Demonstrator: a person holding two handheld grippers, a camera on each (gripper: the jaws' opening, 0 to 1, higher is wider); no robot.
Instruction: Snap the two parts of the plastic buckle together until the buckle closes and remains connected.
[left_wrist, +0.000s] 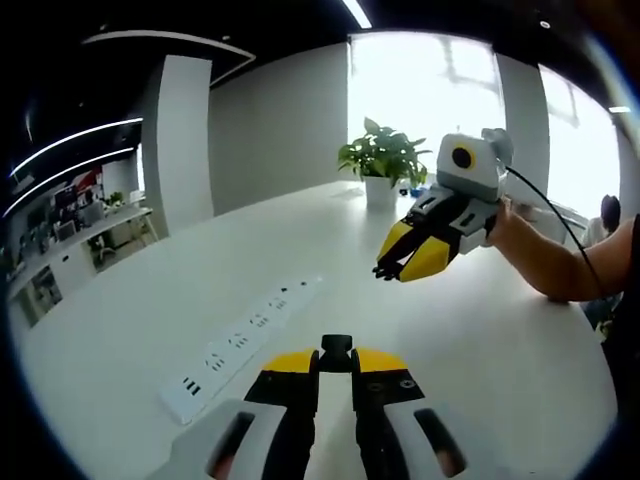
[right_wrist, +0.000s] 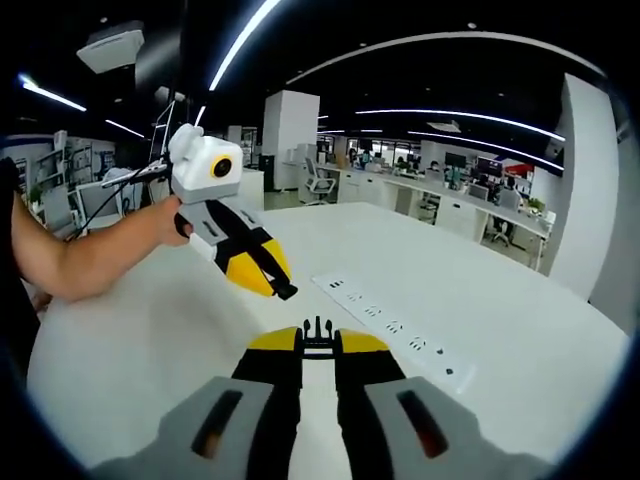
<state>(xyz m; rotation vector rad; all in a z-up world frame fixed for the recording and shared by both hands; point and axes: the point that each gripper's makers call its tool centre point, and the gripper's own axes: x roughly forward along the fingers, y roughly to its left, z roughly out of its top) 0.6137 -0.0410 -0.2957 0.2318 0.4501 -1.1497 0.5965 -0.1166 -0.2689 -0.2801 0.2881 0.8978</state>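
No text, label, brand, number or sign can be read in either view. The power strip (left_wrist: 243, 343) on the worktop (left_wrist: 480, 330) bears no legible marking; distant wall displays are too blurred to read.

- The left gripper (left_wrist: 336, 352) has yellow jaw tips, black inner jaws and pale grey bodies with dark slots showing a reddish tint.
- The buckle part (left_wrist: 336, 346) between its jaws is black.
- The right gripper (left_wrist: 395, 270) is white at the body, black along the jaws and yellow at the tips.
- The buckle part (right_wrist: 317, 331) in the right gripper view is black, with prongs.
- The table (left_wrist: 480, 330) is plain white, unpatterned.
- The power strip (left_wrist: 240, 340) is white, dotted with rows of small dark sockets.
- The plant (left_wrist: 381, 152) far across the table is green, in a white pot (left_wrist: 380, 190).
- The cable (left_wrist: 545, 205) is black.
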